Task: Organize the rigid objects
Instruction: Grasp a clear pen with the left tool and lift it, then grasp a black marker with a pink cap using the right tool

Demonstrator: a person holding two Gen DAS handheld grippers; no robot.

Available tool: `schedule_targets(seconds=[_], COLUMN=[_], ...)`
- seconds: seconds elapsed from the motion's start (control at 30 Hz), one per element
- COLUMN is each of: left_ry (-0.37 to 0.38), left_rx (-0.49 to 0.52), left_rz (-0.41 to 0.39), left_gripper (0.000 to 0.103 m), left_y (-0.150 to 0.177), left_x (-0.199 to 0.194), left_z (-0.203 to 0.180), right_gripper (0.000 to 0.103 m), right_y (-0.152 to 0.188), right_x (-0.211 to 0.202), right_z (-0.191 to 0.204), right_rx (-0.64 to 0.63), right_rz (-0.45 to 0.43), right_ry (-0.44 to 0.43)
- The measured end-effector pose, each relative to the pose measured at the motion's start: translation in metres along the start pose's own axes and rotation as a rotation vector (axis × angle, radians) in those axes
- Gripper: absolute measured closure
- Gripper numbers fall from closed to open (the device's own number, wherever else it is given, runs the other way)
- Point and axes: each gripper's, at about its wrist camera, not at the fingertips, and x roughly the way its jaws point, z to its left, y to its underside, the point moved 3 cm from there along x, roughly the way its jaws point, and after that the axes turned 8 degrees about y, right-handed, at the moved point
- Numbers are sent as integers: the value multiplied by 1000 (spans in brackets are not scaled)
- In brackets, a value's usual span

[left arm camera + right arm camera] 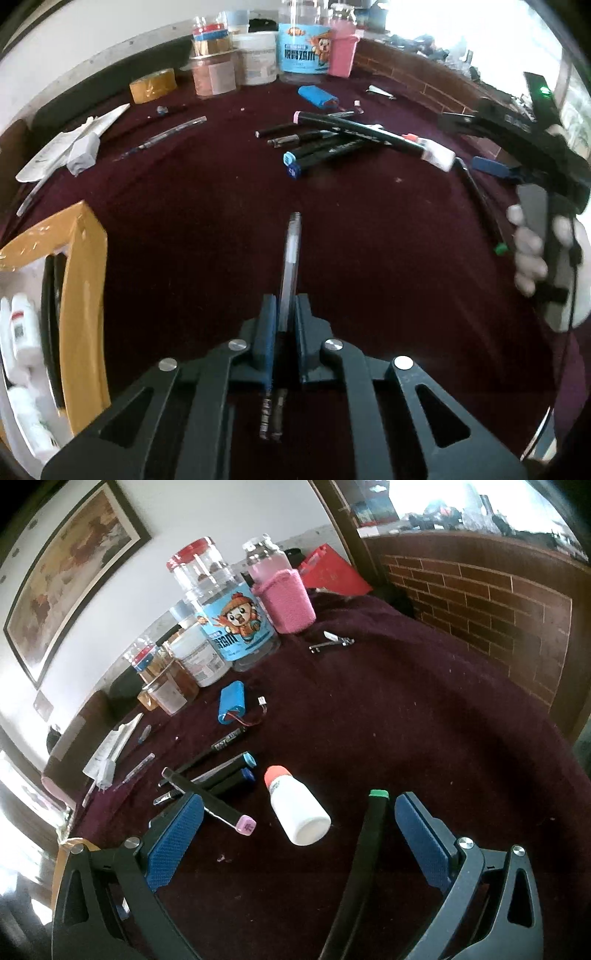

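Note:
My left gripper (283, 306) is shut on a clear pen (290, 258) that points forward above the maroon cloth. A pile of black markers (332, 142) and a white glue bottle (436, 155) lie beyond it. My right gripper (299, 819) is open above the cloth. The white glue bottle (301, 812) with its orange cap lies between the fingers. A black marker with a green cap (371, 834) lies beside the right finger (421, 838). A pink-capped marker (218, 806) lies by the left finger (175, 843).
A yellow-edged box (83, 295) holding white bottles sits at the left. Jars (255, 55), a pink container (286, 598), a tape roll (153, 85) and a blue battery pack (231, 703) stand farther back. A brick wall (498, 609) borders the right. Folded paper (70, 147) lies at the left.

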Motion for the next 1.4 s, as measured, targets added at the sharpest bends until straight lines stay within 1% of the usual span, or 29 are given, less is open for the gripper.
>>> schedule_targets(seconds=[0.03, 0.13, 0.2, 0.23, 0.27, 0.33, 0.4, 0.43, 0.5, 0.6, 0.63, 0.7, 0.73, 0.77, 0.8, 0.83, 0.9, 0.97, 1.0, 1.1, 1.17, 1.33, 1.4], left_ry=[17, 70, 77, 76, 75, 83, 105, 118, 129, 122, 123, 126, 126, 126, 127, 127, 130, 130, 132, 150, 166, 213, 246], left_rx=[-22, -112, -123, -125, -125, -135, -157, -171, -181, -174, -174, -175, -174, -174, -174, -173, -174, -173, -173, -183, -196, -222, -239], left_rz=[-6, -57, -66, -66, -68, -74, -83, -88, -93, -93, -95, -98, -100, -103, -105, -107, -108, -109, -110, -116, -136, -191, -209], left_gripper=[96, 96, 96, 96, 96, 96, 96, 96, 96, 96, 96, 96, 96, 96, 96, 96, 96, 96, 96, 97, 97, 97, 97], left_y=[4, 10, 10, 9, 9, 10, 10, 10, 10, 10, 10, 9, 9, 9, 8, 8, 8, 7, 7, 8, 8, 13, 17], left_x=[-2, -7, -7, -6, -6, -8, -7, -7, -7, -6, -6, -6, -5, -5, -5, -5, -5, -5, -6, -7, -12, -32, -41], left_z=[2, 11, 12, 11, 10, 9, 13, 15, 17, 16, 16, 17, 17, 17, 17, 18, 18, 18, 18, 20, 22, 23, 22], right_gripper=[1, 1, 2, 8, 15, 23, 25, 26, 26, 27, 29, 41, 50, 56, 59, 63, 70, 88, 90, 91, 91, 90, 90], right_y=[0, -1, -3, -5, -6, -9, -12, -12, -12, -7, -4, -1, 1, 2, 3, 5, 5, 5, 6, 7, 8, 15, 20], right_x=[1, -1, -3, -4, -5, -8, -9, -8, -5, 9, 15, 28, 37, 44, 51, 58, 60, 61, 61, 59, 52, 16, 1], right_z=[-1, -6, -6, -4, 0, 15, 34, 48, 73, 113, 120, 131, 135, 136, 137, 137, 138, 140, 140, 138, 133, 123, 121], right_rx=[8, 35, 46, 34, 9, -67, -153, -217, -328, -501, -533, -578, -596, -613, -624, -636, -633, -624, -621, -581, -533, -455, -435], right_rz=[6, 8, 9, 18, 26, 50, 78, 92, 107, 117, 119, 136, 152, 160, 172, 184, 174, 186, 192, 212, 218, 218, 217], right_ry=[-5, -39, -62, -64, -60, -63, -76, -73, -52, 16, 34, 70, 89, 105, 126, 150, 144, 123, 118, 97, 75, -10, -47])
